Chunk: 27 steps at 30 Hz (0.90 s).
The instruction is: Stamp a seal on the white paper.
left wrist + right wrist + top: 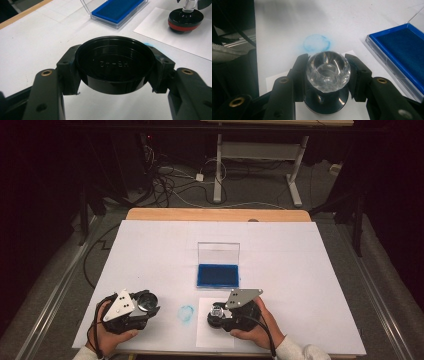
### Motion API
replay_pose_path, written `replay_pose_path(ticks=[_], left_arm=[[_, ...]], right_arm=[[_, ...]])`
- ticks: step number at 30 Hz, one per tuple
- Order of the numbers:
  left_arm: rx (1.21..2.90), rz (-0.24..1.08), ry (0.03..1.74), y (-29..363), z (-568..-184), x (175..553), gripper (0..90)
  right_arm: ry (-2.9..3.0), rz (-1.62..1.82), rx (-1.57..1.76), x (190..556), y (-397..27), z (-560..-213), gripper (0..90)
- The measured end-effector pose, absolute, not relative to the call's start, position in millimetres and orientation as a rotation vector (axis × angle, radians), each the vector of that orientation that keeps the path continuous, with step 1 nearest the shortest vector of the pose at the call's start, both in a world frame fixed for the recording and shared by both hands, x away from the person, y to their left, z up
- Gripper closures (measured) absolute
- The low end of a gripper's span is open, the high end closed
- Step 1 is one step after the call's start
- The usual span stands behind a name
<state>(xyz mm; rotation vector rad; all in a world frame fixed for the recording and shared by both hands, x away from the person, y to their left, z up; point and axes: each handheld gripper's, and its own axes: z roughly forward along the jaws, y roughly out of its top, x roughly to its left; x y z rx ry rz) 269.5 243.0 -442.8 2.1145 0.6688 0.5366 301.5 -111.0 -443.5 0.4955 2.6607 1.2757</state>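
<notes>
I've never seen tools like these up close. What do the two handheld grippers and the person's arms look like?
Both the left gripper and the right gripper are black, each topped by a grey three-cornered plate with small holes. Each has two chunky black jaws with brass-coloured rivets and a trailing black cable. A white sleeve shows on the right arm.

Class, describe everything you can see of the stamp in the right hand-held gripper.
The stamp has a clear, faceted, glass-like knob on a round black base with a red band. It stands upright on a white paper sheet, near a blue ink smudge. The right hand-held gripper is shut on its knob from both sides.
</notes>
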Motion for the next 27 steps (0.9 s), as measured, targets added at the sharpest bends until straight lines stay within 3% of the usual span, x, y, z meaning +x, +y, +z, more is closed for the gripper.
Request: replay_pose_path(ticks=[27], left_arm=[[2.113, 0.539, 0.666, 243.2, -441.1, 268.8, 36.5]], right_arm=[[2.702, 1.195, 0.448, 299.4, -108.3, -448.9, 56.7]])
